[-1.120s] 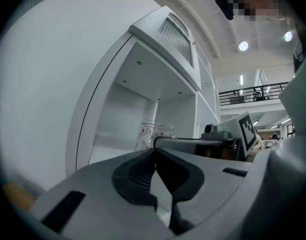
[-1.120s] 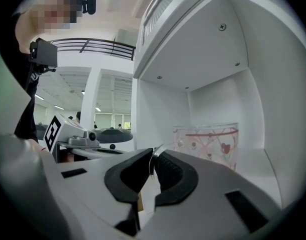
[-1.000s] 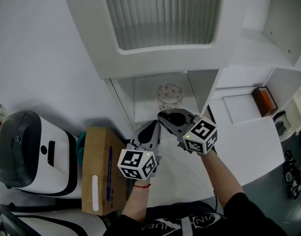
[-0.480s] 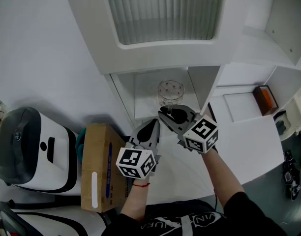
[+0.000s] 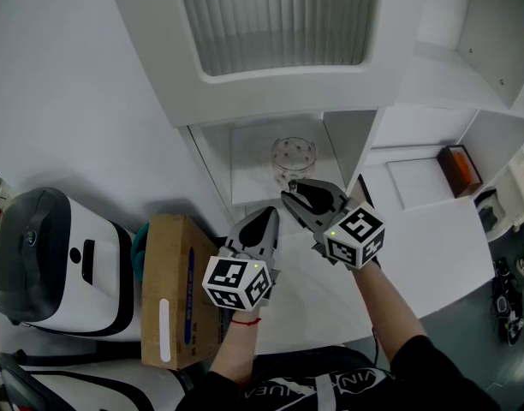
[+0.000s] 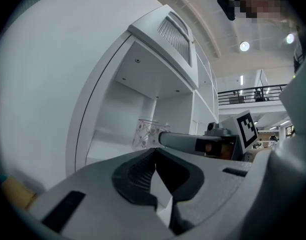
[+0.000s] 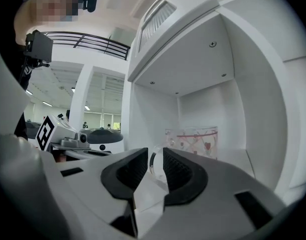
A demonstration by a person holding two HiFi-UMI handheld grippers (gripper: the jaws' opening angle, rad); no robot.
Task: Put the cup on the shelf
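A clear glass cup (image 5: 294, 155) with small heart prints stands upright inside the open white shelf compartment (image 5: 245, 171). My right gripper (image 5: 303, 197) sits just in front of it, jaws slightly apart and open, with nothing between them. In the right gripper view the cup (image 7: 193, 141) stands just beyond the right gripper (image 7: 155, 158), its handle showing past the gap. My left gripper (image 5: 269, 219) hangs lower left of the compartment, shut and empty. From the left gripper view, the cup (image 6: 149, 133) stands behind the left gripper (image 6: 155, 155).
Above the compartment is a cabinet front with ribbed glass (image 5: 279, 20). A cardboard box (image 5: 169, 291) and a white-and-grey appliance (image 5: 48, 264) lie to the left. An orange box (image 5: 461, 174) rests on a white ledge to the right.
The right gripper's jaws have parted a little and it has eased back from the cup, which stays standing in the compartment. The left gripper has hardly moved.
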